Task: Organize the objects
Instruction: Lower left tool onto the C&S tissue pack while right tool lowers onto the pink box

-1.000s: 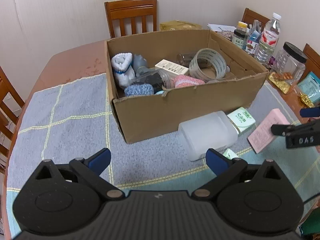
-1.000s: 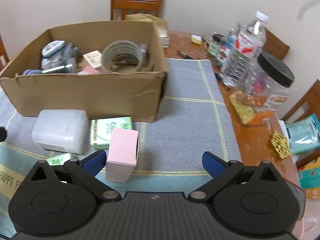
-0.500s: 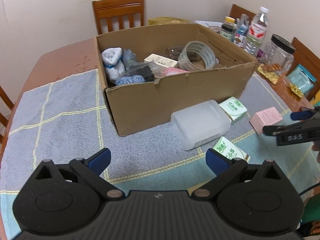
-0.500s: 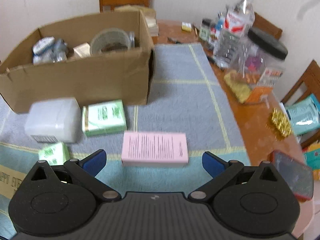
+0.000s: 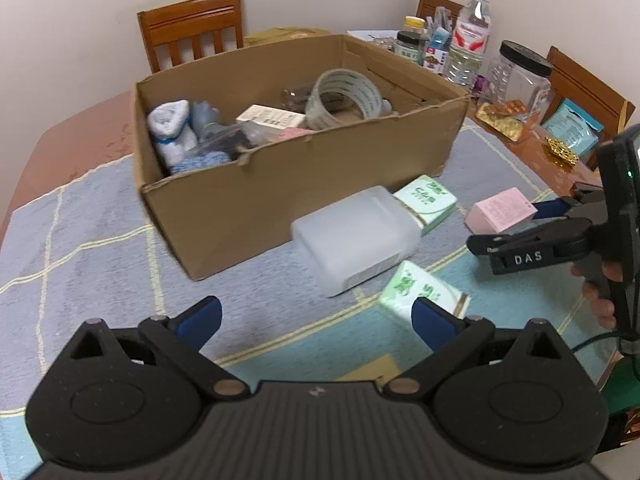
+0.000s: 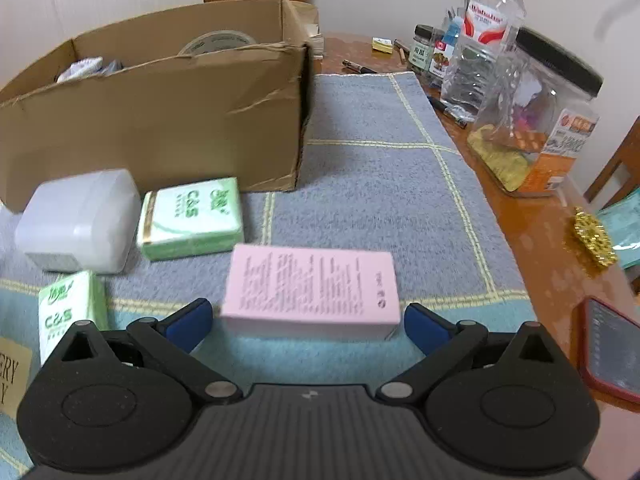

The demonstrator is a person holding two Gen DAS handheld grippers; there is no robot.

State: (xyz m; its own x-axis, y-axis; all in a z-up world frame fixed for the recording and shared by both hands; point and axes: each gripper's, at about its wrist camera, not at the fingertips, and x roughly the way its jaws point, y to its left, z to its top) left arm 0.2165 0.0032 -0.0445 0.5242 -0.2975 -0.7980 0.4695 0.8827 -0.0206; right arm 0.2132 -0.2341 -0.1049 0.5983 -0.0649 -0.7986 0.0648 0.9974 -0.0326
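A pink box [image 6: 310, 290] lies flat on the cloth, just ahead of and between the fingers of my open right gripper [image 6: 308, 322]; it also shows in the left wrist view [image 5: 502, 212]. My right gripper [image 5: 516, 224] appears there at the right, open. A white plastic container [image 5: 354, 236] and two green tissue packs [image 6: 190, 218] [image 6: 66, 312] lie in front of the cardboard box [image 5: 288, 184], which holds tape, socks and small items. My left gripper [image 5: 316, 316] is open and empty above the cloth, near the closer green pack [image 5: 420, 290].
A water bottle [image 6: 482, 36], a black-lidded clear jar [image 6: 536, 112], small jars and pens stand along the table's right side. A red-cased phone [image 6: 612, 348] and a gold ornament [image 6: 592, 236] lie at the right edge. Wooden chairs [image 5: 192, 26] surround the table.
The pink box, standing on end a second ago, now lies flat. My right gripper has come down close to it. My left gripper has drawn back and shifted its view right.
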